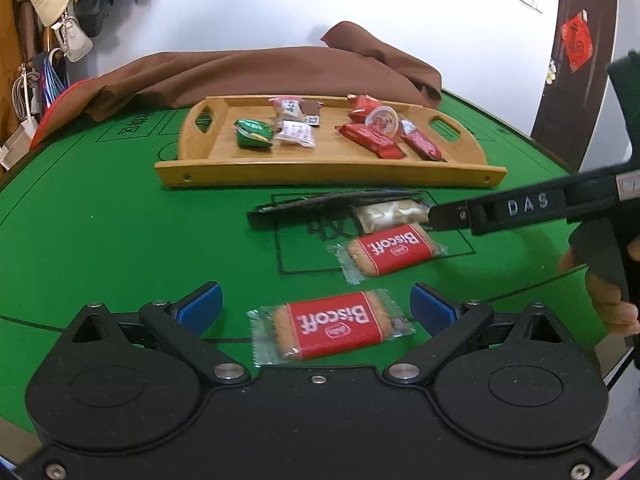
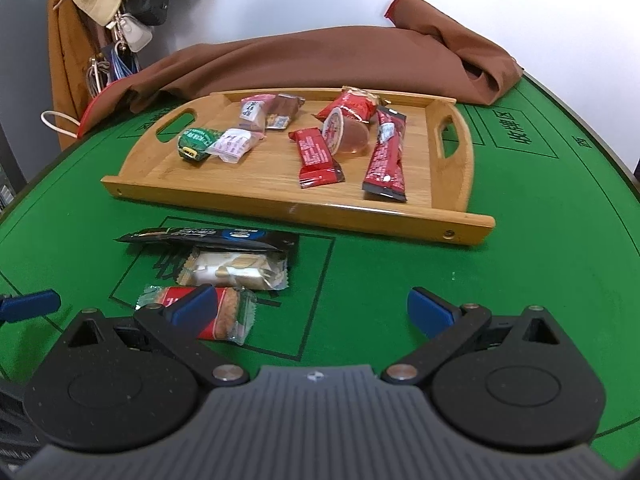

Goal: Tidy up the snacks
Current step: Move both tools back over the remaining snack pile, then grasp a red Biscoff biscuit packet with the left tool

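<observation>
A wooden tray [image 1: 328, 169] [image 2: 280, 200] on the green table holds several wrapped snacks. On the felt in front of it lie a black packet [image 1: 320, 205] [image 2: 208, 236], a white wafer pack [image 1: 388, 216] [image 2: 232, 272] and two red Biscoff biscuits. My left gripper [image 1: 316, 304] is open, with the near Biscoff [image 1: 332, 326] lying between its blue fingers. The far Biscoff [image 1: 390, 250] [image 2: 224, 312] lies by my right gripper's left finger. My right gripper [image 2: 312, 308] is open and empty; in the left wrist view its body [image 1: 520, 206] comes in from the right.
A crumpled brown cloth [image 1: 260, 76] [image 2: 340, 60] lies behind the tray. Bags and a hat hang at the far left [image 1: 72, 12]. A dark door [image 1: 576, 60] stands at the right. The table's curved edge runs along both sides.
</observation>
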Demonstrator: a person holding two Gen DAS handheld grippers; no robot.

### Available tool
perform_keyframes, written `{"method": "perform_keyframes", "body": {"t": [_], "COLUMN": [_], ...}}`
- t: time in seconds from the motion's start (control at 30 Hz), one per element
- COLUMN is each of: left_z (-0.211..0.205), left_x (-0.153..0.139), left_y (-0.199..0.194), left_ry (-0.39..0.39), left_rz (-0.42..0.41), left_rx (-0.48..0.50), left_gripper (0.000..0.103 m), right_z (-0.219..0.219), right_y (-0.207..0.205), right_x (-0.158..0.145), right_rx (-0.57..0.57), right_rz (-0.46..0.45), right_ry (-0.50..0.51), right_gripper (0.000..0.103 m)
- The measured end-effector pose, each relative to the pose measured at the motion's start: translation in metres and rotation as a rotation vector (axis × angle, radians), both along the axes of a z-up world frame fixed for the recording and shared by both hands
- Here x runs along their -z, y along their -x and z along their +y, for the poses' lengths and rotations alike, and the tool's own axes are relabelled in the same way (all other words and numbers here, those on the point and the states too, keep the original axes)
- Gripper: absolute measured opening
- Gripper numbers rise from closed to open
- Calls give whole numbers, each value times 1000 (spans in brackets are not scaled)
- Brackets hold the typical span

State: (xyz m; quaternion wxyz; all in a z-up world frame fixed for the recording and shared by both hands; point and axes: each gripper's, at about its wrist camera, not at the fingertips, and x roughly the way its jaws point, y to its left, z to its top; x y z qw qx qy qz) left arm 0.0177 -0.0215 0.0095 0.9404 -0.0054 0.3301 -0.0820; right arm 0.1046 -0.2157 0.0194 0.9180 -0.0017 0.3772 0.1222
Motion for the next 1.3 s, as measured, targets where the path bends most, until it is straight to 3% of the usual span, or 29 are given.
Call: {"method": "perform_keyframes", "body": {"t": [0.23, 0.4, 0.57, 0.67, 1.3], "left_z": [-18, -22, -15, -9, 54], "left_x": [12, 14, 10, 6, -13], "left_y": [0, 2, 6, 9, -5], "left_ry": [-59, -58, -50, -29, -30], "left_rz": [1, -11, -25, -22, -63], "left_rx": [4, 3, -13, -15, -199], "left_gripper": [102, 100, 73, 64, 63], "right_z": [-7, -8, -5, -1, 63], "right_y": [3, 5, 5, 4, 14], "right_x": [-2, -1, 0, 0, 7], "right_rx": [26, 37, 28, 15, -140], "right_rz": [-1, 5, 17, 22, 26], "right_ry": [-2, 7, 5, 0, 14], "right_gripper": [103, 103, 103, 103, 103]}}
